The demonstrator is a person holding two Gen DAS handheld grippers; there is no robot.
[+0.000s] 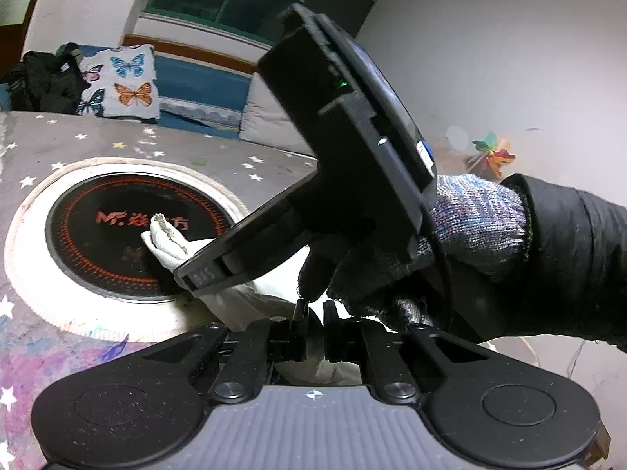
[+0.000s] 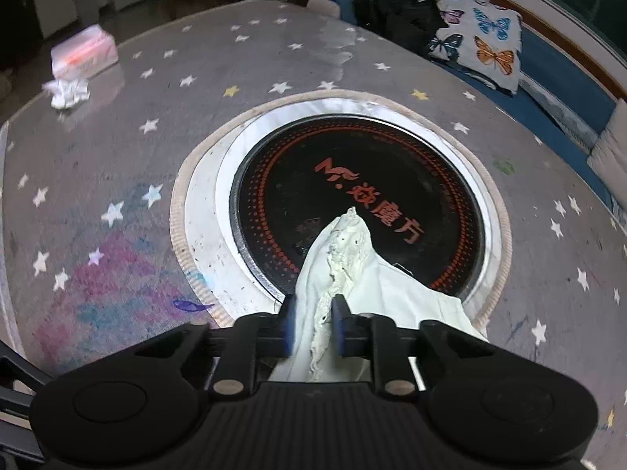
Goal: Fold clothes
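Right gripper (image 2: 313,323): clamped on the white garment (image 2: 352,258)
Left gripper (image 1: 313,327): narrow, pinching the same cloth
Garment: draped over the tabletop (image 2: 117,149) hotplate (image 2: 352,196)

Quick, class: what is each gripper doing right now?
Left gripper: nearly shut on the white garment.
Right gripper: shut on the white garment, lace edge between its fingers.

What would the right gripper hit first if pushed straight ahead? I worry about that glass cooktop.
The right gripper, shut on the white garment, points at the black cooktop. The bunched cloth would probably touch it first; depth is unclear.
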